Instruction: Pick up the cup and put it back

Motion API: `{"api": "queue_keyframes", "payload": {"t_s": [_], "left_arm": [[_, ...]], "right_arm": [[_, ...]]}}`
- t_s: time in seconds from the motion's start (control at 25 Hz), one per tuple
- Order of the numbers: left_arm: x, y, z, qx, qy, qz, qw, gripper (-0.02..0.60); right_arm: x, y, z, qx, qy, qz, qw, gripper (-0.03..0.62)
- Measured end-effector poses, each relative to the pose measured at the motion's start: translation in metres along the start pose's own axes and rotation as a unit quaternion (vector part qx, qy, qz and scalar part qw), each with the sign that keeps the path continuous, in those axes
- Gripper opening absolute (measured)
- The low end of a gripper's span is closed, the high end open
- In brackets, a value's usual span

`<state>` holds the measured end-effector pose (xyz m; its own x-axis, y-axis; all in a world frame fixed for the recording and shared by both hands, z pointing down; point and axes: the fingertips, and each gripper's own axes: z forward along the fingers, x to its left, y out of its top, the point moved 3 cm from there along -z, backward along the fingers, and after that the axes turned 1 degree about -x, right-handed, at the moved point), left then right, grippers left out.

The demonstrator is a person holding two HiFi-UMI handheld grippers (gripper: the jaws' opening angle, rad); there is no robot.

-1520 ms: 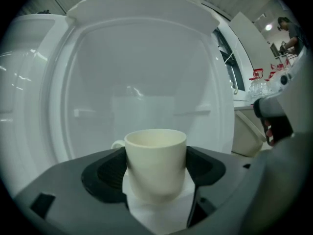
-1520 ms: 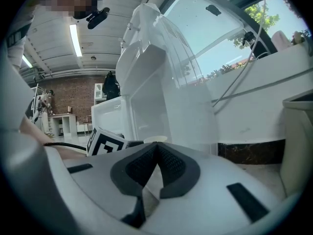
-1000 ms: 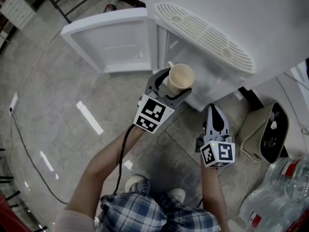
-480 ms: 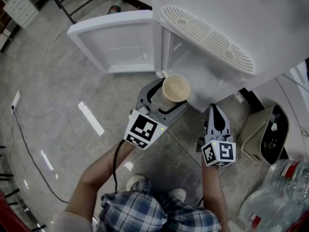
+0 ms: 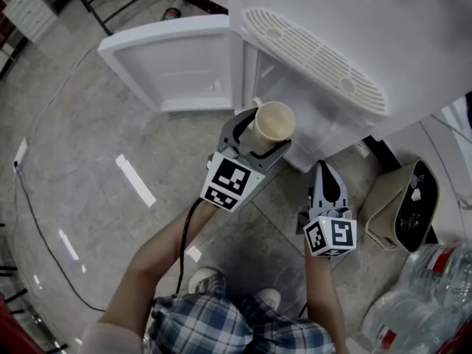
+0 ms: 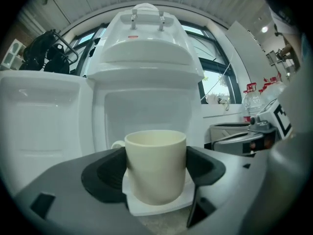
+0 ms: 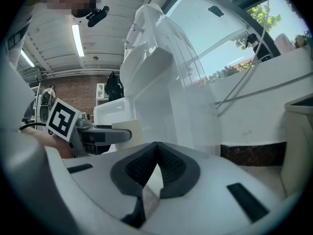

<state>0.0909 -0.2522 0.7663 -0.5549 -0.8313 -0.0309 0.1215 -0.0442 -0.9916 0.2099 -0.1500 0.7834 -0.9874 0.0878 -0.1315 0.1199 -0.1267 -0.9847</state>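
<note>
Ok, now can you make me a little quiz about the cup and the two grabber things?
1. Which gripper holds the cream cup?
2. True or false: the right gripper has its jaws wide apart.
3. The white door of the white appliance is: A open, B shut, C lying flat on the floor.
Key: 1 the left gripper; 2 false, they are together with nothing between them; 3 A.
</note>
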Motion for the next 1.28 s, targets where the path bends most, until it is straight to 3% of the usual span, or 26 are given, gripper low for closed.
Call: {"api": "queue_keyframes", "payload": {"t_s": [0.76,1.04,1.28], "left_arm": [[0.031,-0.056,0.124,0.027,0.051,-0.019,0.9982,0.38],[0.03,-0.084,0.135,0.039,0.057,-0.02,0.9974,0.38],[0.027,-0.084,0.129,0.029,0.044,-0.035,0.998,0.382]], "right_arm": [[-0.01,-0.017,0.003,0.014,0.003,0.009,1.0,0.017],[-0.016,-0.026,0.003,0.023,-0.004,0.016,1.0,0.017],[-0.013,-0.029,0.005,0.023,0.003,0.02,1.0,0.017]]}}
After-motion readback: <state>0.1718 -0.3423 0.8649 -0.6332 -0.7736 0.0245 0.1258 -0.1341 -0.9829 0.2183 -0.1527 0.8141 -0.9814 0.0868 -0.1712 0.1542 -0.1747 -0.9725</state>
